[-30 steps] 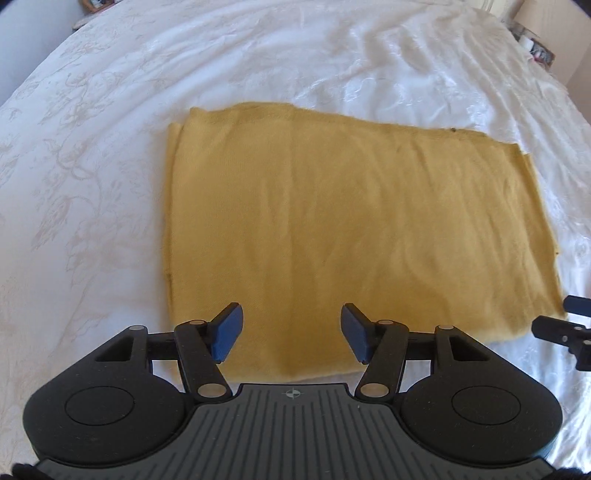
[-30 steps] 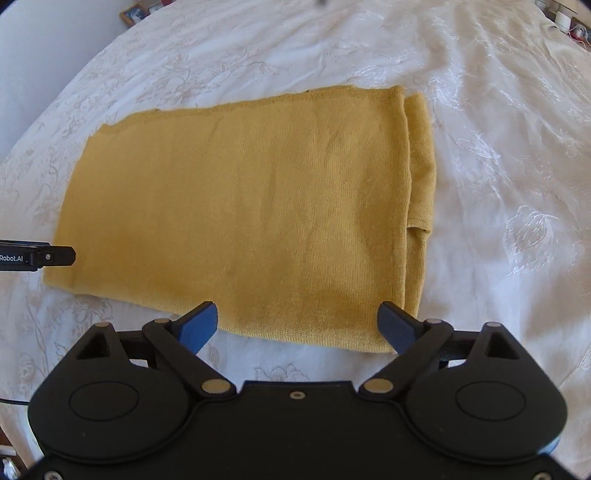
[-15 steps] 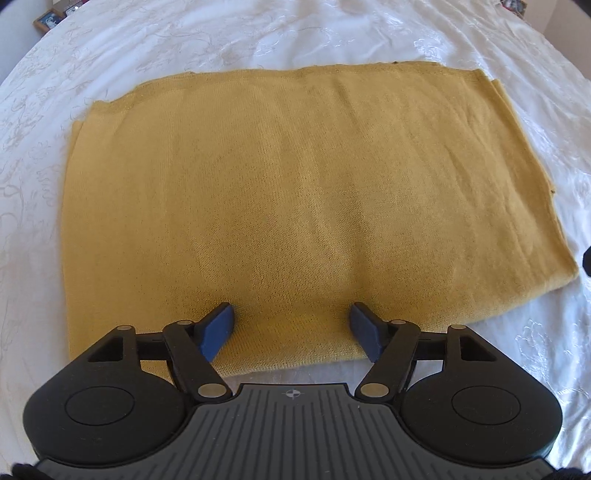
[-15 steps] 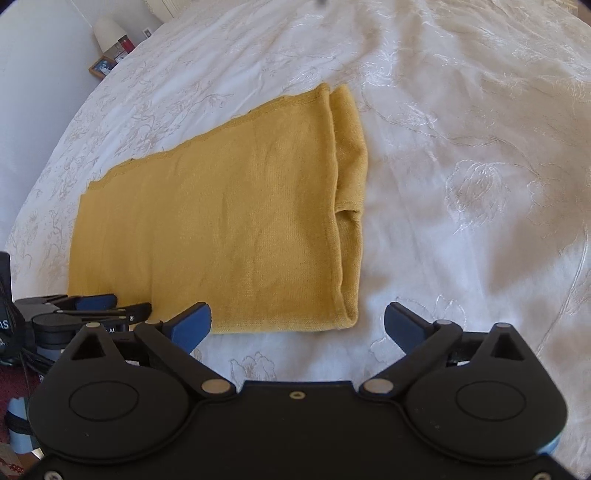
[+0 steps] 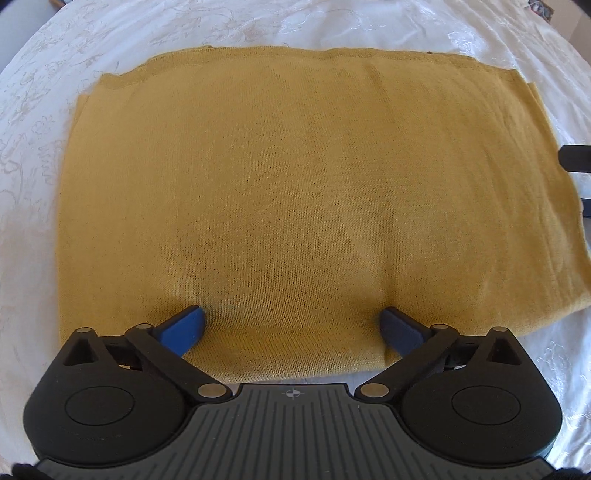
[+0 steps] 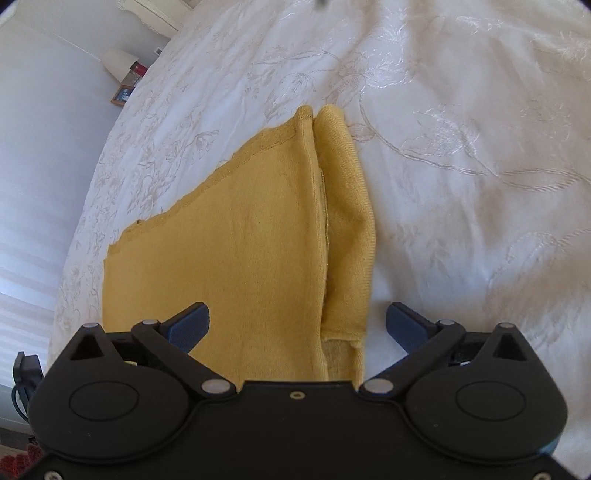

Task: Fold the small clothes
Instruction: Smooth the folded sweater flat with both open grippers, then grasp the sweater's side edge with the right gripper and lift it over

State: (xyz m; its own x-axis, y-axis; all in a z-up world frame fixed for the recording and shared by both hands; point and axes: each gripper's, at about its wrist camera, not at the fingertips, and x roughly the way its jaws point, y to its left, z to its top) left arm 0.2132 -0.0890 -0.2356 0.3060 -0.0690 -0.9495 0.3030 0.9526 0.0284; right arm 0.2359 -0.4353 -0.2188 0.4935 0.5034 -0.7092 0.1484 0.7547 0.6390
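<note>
A mustard-yellow knitted garment point(image 5: 306, 192) lies folded flat on a white embroidered bedspread point(image 5: 229, 26), spread as a broad rectangle.

The left gripper point(image 5: 291, 326) stands wide apart over the near edge of the garment. Both of its blue fingertips point(image 5: 183, 326) rest down on the knit, one toward the near left, the other toward the near right, and the cloth dimples slightly around them. A wide band of fabric lies flat between the two tips; nothing is pinched or lifted. At the far right edge of this view a dark part, probably of the other tool, shows just beside the garment's right side.

The right gripper point(image 6: 297, 321) is also spread wide and holds nothing. It straddles the right end of the garment: its left fingertip point(image 6: 190, 325) sits over the yellow knit, while its right fingertip is over bare bedspread just beyond the cloth's right edge. Whether these tips press on the surface cannot be told from this view. Between them run the top layer's seamed edge and a narrower under-layer that sticks out on the right, with a small step in its near edge. The garment stretches away to the far left from here. Past the bed's far left side stand a white lamp point(image 6: 120, 64) and a small framed picture point(image 6: 122, 95).
</note>
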